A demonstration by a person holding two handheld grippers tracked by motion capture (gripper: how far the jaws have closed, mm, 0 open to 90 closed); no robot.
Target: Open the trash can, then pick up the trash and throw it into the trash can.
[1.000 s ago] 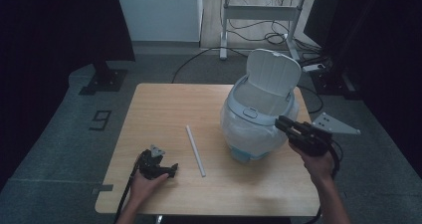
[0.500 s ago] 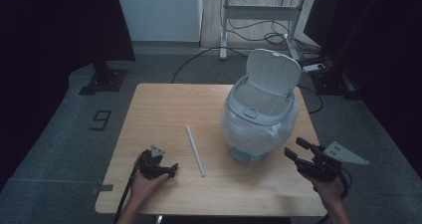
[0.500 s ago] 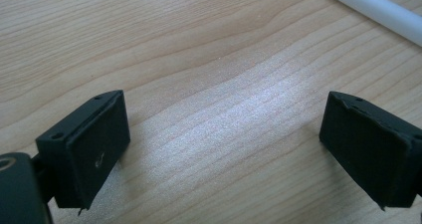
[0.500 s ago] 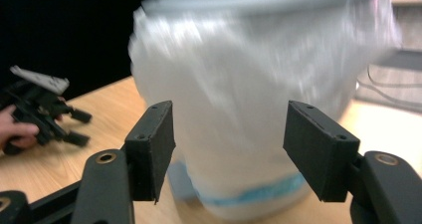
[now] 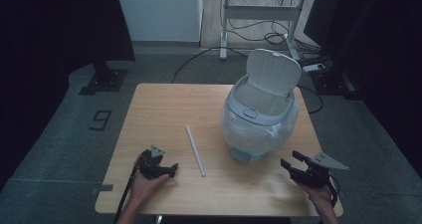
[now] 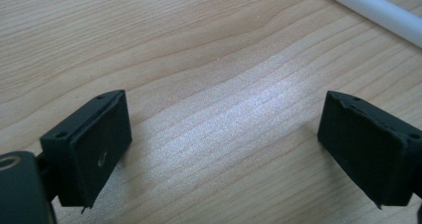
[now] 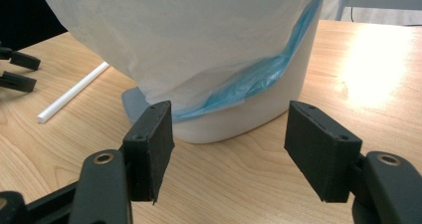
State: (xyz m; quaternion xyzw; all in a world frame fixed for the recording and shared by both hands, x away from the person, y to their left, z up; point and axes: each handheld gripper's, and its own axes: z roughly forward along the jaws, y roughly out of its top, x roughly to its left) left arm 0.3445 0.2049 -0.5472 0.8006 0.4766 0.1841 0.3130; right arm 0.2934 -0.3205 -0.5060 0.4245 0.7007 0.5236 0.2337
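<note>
Near edge of wooden table [image 5: 164, 104]: left gripper [image 5: 170, 168] rests low on the wood, jaws wide, nothing between them; right gripper [image 5: 291, 160] at the right front corner, jaws just been opening, now wide and empty, aimed at the bin's base. White tube [image 5: 195, 150] lies flat just right of the left gripper. Farther back, white bin [image 5: 259, 119] with bag liner stands upright, lid up.

The top of the bin [image 7: 209, 50] is cut off; the white stick [image 6: 370, 10] runs off the edge.
</note>
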